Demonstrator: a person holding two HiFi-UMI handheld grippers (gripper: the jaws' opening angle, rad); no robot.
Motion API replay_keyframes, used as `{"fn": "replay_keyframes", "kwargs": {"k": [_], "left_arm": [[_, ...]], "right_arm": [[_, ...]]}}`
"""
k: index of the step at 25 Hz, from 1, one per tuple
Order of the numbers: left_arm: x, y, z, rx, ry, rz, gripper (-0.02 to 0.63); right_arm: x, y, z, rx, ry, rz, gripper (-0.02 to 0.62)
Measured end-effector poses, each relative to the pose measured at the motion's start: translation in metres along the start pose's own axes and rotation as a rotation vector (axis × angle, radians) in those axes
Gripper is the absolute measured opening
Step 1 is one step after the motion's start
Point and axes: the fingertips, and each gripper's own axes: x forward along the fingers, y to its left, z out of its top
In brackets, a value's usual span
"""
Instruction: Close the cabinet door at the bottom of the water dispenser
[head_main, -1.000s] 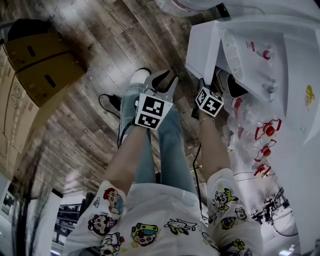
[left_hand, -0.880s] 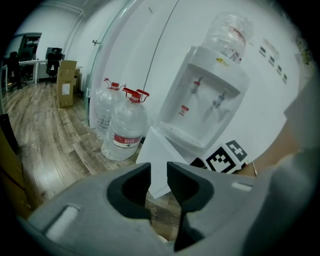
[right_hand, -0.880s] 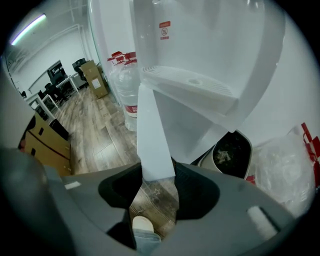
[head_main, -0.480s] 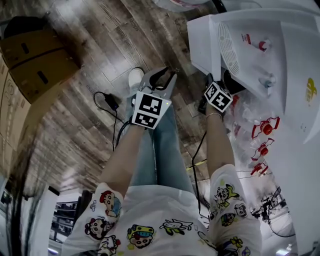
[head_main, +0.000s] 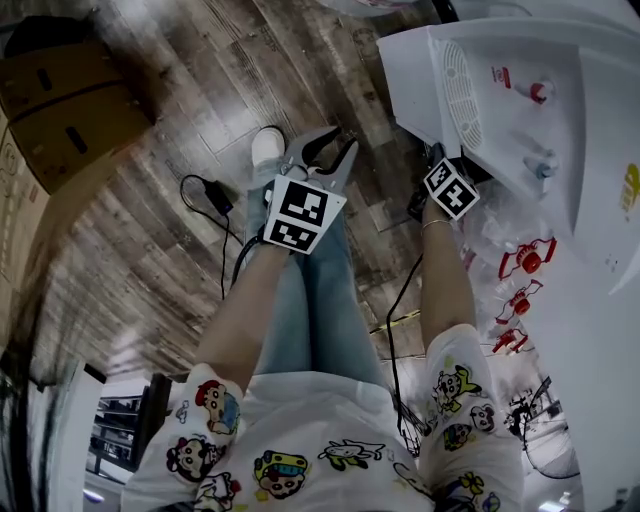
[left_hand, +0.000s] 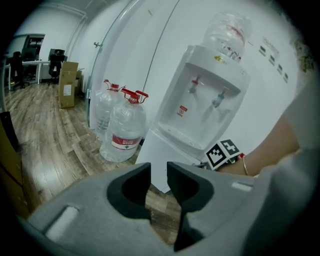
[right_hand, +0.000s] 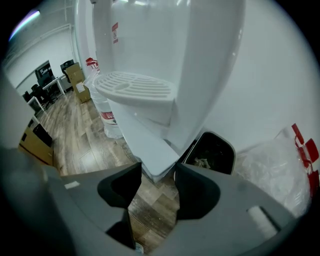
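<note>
So the dispenser (left_hand: 200, 105) stands on the wood floor (head_main: 180, 120) against the white wall, with a bottle (left_hand: 227, 30) on top. The door (right_hand: 145, 145) at its bottom is swung out, not shut. From the head view it's the white panel sticking out from the dispenser's base toward the person's feet.

The right tool (right_hand: 158, 175) is pointed down at the door's lower corner. Its jaws have just been opening a bit and stand apart, with that corner right at the mouth of the gap. The corner looks like it's sitting in there loose rather than pinched, though I can't tell if a pad brushes it. A black bin (right_hand: 210, 152) sits on the floor just beside the dispenser, right behind the door. The drip tray (right_hand: 132, 85) hangs above it all.

The left tool (left_hand: 158, 172) hangs out in front of the person's legs, well apart from the door. Its jaws have a narrow gap with nothing in it, just floorboards showing through.

Two water jugs (left_hand: 125, 132) with red caps stand on the floor next to the dispenser. Cardboard boxes (head_main: 70, 100) are over by the far left edge of the floor, and a black cable (head_main: 215, 200) loops near the person's shoe.
</note>
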Motion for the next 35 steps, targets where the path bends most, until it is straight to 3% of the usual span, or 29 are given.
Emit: {"fn": "replay_keyframes", "kwargs": {"k": [25,35], "left_arm": [[-0.004,-0.004,-0.017,-0.025,-0.031,0.035,0.100],[-0.045,-0.006,0.029,0.000,-0.070,0.083,0.100]], "right_arm": [[0.006,-0.032,0.020,-0.102,-0.034,-0.047,0.190],[-0.055,0.002,0.009,-0.135,-0.013,0.038,0.193]]}}
